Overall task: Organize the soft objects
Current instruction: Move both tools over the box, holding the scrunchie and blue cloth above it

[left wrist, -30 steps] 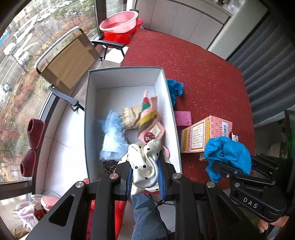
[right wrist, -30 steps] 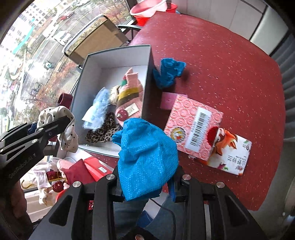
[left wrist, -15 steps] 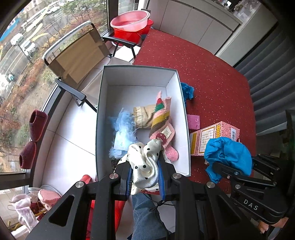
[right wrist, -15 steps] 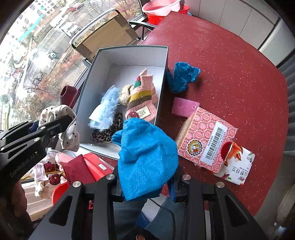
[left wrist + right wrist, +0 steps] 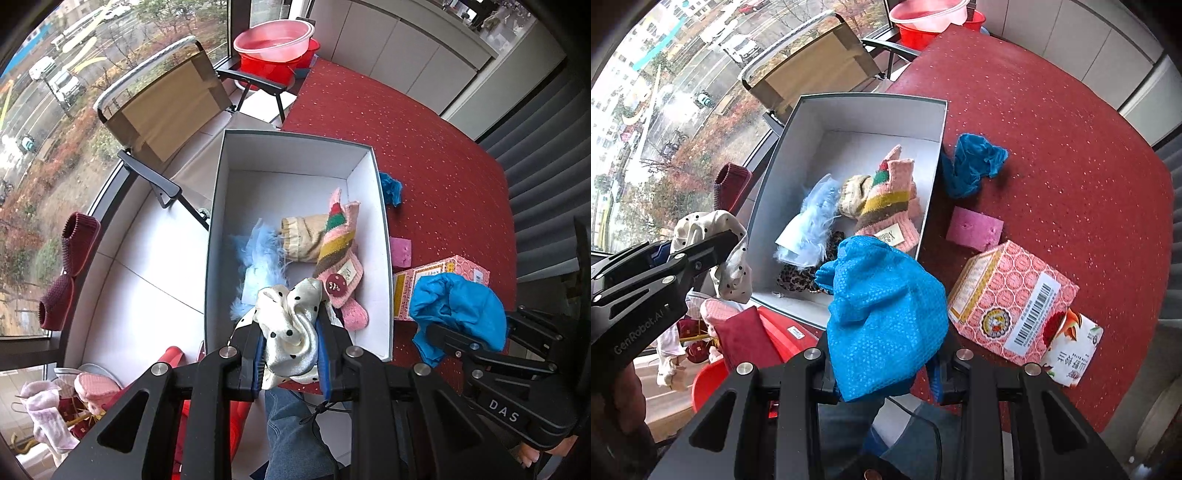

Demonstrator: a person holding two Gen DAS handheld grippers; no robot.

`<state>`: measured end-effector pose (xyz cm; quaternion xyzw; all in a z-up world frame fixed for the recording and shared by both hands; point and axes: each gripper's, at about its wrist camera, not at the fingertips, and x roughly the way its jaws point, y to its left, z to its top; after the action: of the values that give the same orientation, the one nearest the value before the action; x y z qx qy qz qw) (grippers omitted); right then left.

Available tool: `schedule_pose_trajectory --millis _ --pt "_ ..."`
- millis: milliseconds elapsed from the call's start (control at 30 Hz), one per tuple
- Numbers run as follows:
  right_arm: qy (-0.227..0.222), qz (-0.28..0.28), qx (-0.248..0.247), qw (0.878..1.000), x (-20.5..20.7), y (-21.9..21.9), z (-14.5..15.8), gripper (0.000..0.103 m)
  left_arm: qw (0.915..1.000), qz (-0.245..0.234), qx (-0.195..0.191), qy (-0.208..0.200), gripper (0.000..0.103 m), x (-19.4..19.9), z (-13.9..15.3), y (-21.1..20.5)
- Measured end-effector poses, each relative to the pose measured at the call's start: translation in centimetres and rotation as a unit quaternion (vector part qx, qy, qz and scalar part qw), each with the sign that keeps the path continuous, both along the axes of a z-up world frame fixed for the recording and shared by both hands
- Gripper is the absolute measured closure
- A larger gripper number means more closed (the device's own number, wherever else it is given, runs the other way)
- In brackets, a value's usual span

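My left gripper (image 5: 290,332) is shut on a cream polka-dot cloth (image 5: 291,325), held above the near end of the white box (image 5: 295,140). It also shows in the right wrist view (image 5: 716,254). My right gripper (image 5: 886,350) is shut on a blue mesh cloth (image 5: 886,314), held above the table's near edge, right of the box (image 5: 871,99). In the box lie a striped knit glove (image 5: 338,243), a light-blue fluffy piece (image 5: 258,254) and a leopard-print piece (image 5: 798,280). Another blue cloth (image 5: 971,166) lies on the table beside the box.
A pink patterned carton (image 5: 1008,306), a white packet (image 5: 1071,354) and a pink sponge (image 5: 975,232) lie on the red table (image 5: 1071,147). A folding chair (image 5: 162,107) and red basins (image 5: 277,51) stand beyond. Slippers and clothes lie on the floor at left.
Both grippers have risen and drawn back from the box, so it looks smaller and farther. Both keep their cloths.
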<state>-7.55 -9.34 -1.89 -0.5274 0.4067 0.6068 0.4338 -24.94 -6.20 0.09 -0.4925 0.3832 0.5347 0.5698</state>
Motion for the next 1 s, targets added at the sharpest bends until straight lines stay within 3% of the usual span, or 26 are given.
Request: schedule_pose_trajectory --millis 1000 --pt "0.005 0.027 0.004 1.000 -2.1 3.4 -0.1 0.069 0.9999 0.010 -0.005 0.007 0.078 -1.2 -0.1 1.8"
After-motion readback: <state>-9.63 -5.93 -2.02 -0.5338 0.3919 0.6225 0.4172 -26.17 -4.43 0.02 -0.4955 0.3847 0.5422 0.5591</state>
